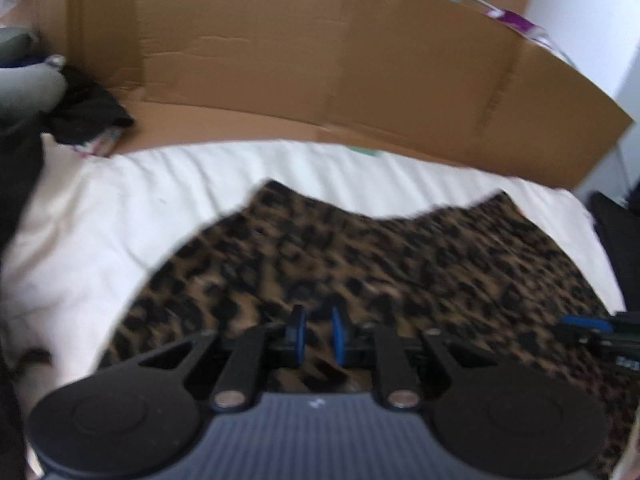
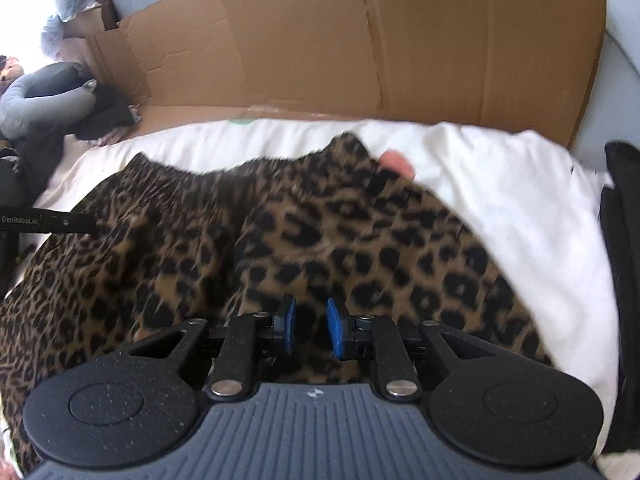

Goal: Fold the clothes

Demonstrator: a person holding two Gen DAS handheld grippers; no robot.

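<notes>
A leopard-print garment (image 1: 360, 256) lies spread on a white sheet (image 1: 100, 232); it also fills the right wrist view (image 2: 280, 240). My left gripper (image 1: 319, 336) hangs over its near part, blue pads a small gap apart with nothing between them. My right gripper (image 2: 311, 328) stands over the garment's near middle, pads apart the same way and empty. A far corner of the garment shows a pale pink patch (image 2: 396, 164). The right gripper shows at the left wrist view's right edge (image 1: 592, 330). The left gripper's body shows at the right wrist view's left edge (image 2: 48, 220).
A flattened cardboard sheet (image 1: 320, 64) stands along the far side of the sheet, also in the right wrist view (image 2: 360, 40). A grey neck pillow (image 2: 44, 100) and dark clothes (image 1: 88, 112) lie far left. A dark object (image 2: 620, 240) sits at the right edge.
</notes>
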